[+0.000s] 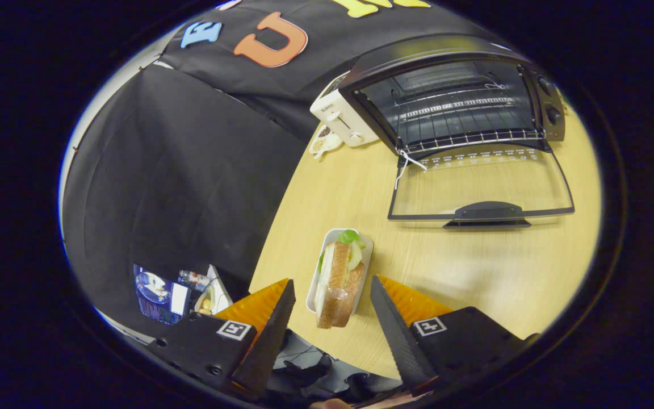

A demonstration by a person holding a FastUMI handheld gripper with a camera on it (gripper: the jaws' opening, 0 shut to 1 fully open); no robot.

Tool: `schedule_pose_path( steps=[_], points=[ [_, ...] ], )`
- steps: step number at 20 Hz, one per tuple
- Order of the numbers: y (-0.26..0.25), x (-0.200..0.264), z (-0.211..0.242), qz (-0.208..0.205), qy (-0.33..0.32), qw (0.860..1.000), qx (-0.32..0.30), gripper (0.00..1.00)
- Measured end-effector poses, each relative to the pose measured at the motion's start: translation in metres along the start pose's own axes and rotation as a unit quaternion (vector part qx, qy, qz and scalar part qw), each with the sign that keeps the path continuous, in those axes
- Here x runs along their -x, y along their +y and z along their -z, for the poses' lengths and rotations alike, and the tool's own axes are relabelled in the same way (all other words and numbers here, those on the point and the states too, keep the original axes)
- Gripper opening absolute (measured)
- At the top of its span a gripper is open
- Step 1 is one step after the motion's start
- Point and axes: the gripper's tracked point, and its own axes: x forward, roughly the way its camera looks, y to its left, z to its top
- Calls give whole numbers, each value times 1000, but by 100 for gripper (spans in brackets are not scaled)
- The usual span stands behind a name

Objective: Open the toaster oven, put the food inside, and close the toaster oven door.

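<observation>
The black toaster oven with a glass-fronted door (457, 96) stands at the far side of the pale wooden table (474, 267), and its door (480, 187) already lies folded down flat toward the gripper, handle (489, 211) nearest. That leaves the wire rack (463, 113) inside exposed, so the opening step looks done and the cavity is ready to take food. A white string (409, 165) hangs from the door's left hinge corner, probably a pull aid.

The food, a sandwich of toasted bread with green lettuce in a small white oblong tray (339, 276), sits near the table's front edge, well short of the door. The tray gives the fingers firm walls to grip instead of soft bread.

The gripper (332, 298) has its fingers spread wide, one on each side of the tray's near end, touching nothing. That stance suits a squeeze across the tray's short width. The likely next move is to close on the tray.

A white pop-up toaster (343, 118) stands just left of the oven, beside a small dish of seeds (325, 142).
</observation>
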Motion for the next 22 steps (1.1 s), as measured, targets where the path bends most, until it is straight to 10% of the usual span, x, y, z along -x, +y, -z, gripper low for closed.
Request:
schedule_pose_path(
  steps=[4,11,22],
  points=[
    [-3,-15,4,6,20,1000,-8,83],
    [-5,-21,9,2,40,999,-27,45],
    [11,20,-18,-66,-24,994,-86,27]
  ],
)
